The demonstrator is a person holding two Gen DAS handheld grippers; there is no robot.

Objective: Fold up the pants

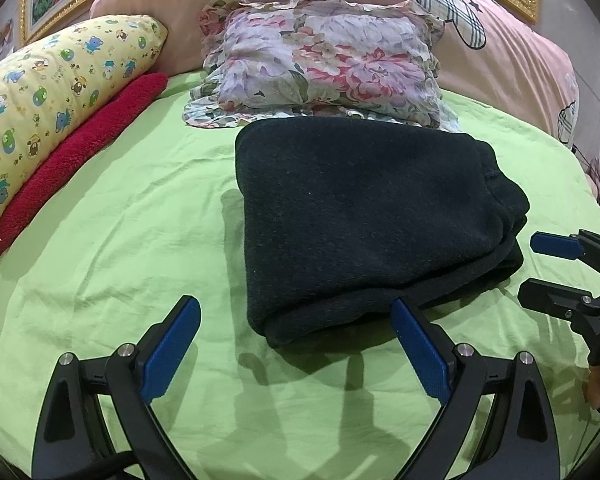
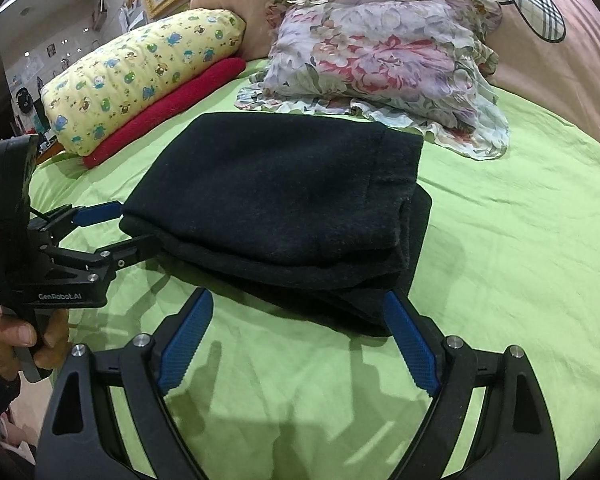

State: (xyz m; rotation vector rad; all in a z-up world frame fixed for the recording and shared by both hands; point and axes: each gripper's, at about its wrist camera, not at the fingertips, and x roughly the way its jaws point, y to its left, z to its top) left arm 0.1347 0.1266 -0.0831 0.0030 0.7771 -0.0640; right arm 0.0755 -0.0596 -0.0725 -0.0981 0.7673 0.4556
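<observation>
Left gripper point(image 1: 296, 340) spread, right gripper point(image 2: 298, 334) spread, folded pants point(image 1: 364, 216) hiding lower layers

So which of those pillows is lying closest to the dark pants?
The floral ruffled pillow: it lies right behind the folded pants, its frill meeting them. The yellow bear-print pillow sits well off to the side.

I count one folded pants point(image 1: 364, 216) ahead of my fingers, three pillows point(image 1: 328, 64) beyond, one red towel point(image 1: 80, 160).

The pants point(image 1: 364, 216) are lying on the bed point(image 1: 120, 240), a pillow point(image 1: 324, 64) sitting behind them, another pillow point(image 1: 56, 96) lying to their left.
</observation>
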